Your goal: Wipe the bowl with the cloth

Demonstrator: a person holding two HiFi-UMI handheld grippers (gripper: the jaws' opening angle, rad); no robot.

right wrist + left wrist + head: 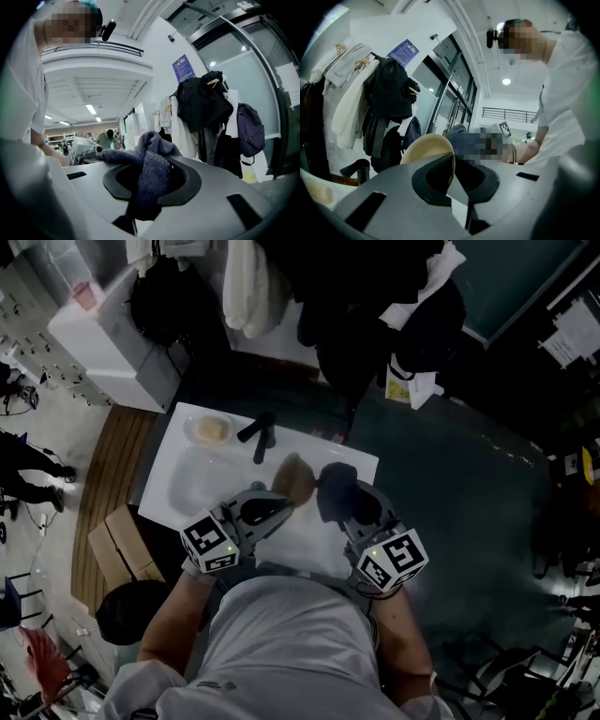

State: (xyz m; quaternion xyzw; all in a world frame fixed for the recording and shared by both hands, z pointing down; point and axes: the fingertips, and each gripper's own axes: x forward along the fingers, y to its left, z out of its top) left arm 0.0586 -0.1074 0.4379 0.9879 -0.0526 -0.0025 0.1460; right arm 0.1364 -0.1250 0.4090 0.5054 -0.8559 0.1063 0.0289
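1. Close before the person's chest, the left gripper clamps the rim of a tan bowl, which is tipped up.
2. The right gripper pinches a dark blue cloth just beside the bowl, above the white table's near edge.
3. A small dish sits at the table's far left corner, and coats hang beyond.

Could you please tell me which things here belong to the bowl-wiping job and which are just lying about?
Job: bowl, clamped in the left gripper; cloth, clamped in the right gripper.
Lying about: small dish and black object on the white table.
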